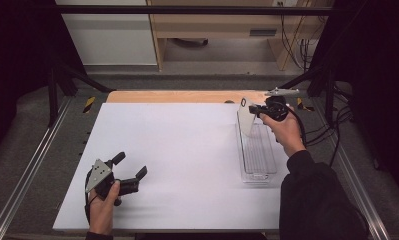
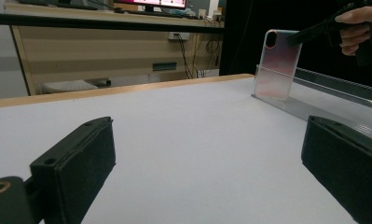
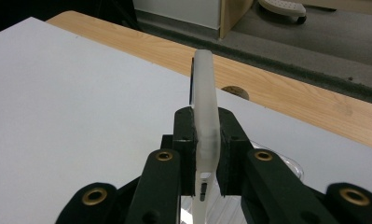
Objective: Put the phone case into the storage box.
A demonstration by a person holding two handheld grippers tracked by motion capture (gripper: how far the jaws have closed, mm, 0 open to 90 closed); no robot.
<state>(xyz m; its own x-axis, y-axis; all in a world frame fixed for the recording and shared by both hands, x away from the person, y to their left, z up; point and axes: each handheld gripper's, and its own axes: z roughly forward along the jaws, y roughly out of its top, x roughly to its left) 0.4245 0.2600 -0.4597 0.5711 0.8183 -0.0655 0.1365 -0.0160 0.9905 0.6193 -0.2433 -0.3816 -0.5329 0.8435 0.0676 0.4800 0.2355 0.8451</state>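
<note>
My right gripper [image 3: 206,154] pinches the translucent frosted plastic phone case [image 3: 205,116] edge-on between its jaws, upright over the far end of the clear ribbed plastic tray [image 1: 257,150]. My left gripper [image 1: 132,170] rests on the white bench [image 1: 177,150], jaws spread around nothing.

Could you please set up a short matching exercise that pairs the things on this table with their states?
Things:
1. left gripper
2. right gripper
3. phone case
4. clear tray

States:
A. upright, clamped by its edge
B. lying flat on the white table top
C. jaws open, holding nothing
D. jaws shut on something

Pairs: 1-C, 2-D, 3-A, 4-B
</note>
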